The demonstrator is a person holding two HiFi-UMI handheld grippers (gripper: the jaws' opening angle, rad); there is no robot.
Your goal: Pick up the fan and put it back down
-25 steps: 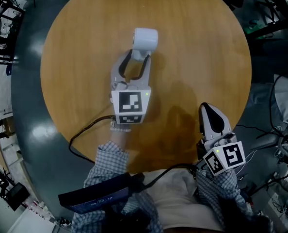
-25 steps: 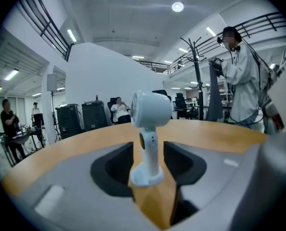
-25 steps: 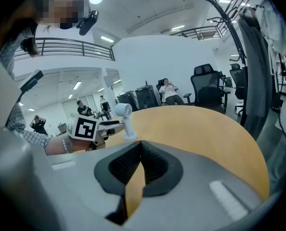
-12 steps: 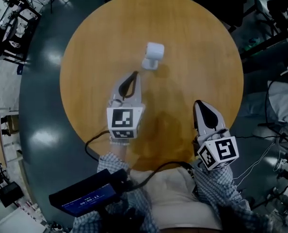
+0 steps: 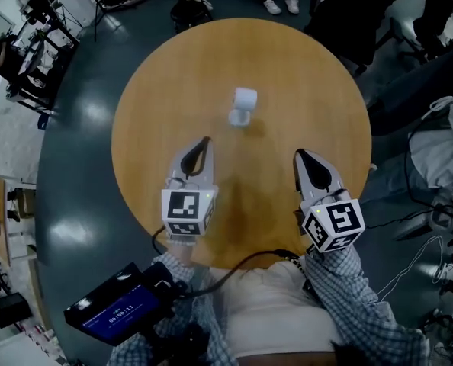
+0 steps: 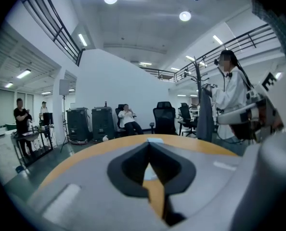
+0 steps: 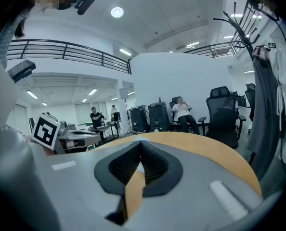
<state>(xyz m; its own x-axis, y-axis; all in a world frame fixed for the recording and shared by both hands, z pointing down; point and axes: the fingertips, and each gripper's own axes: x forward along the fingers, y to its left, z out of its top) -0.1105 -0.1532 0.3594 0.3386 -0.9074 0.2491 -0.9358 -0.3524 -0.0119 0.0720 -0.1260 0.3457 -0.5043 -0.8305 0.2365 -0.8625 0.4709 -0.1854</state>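
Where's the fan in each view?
Head view: fan stands upright near the middle of the table, upper centre of the picture.
Left gripper view: small white shape at picture centre, on the tabletop's far line.
Right gripper view: only a faint pale patch at centre, probably the fan.
Shared landmark: the round wooden table.

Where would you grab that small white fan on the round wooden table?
The small white fan stands alone; grip its narrower foot under the blocky head, probably from the person's side, where the shut left gripper points roughly toward it.
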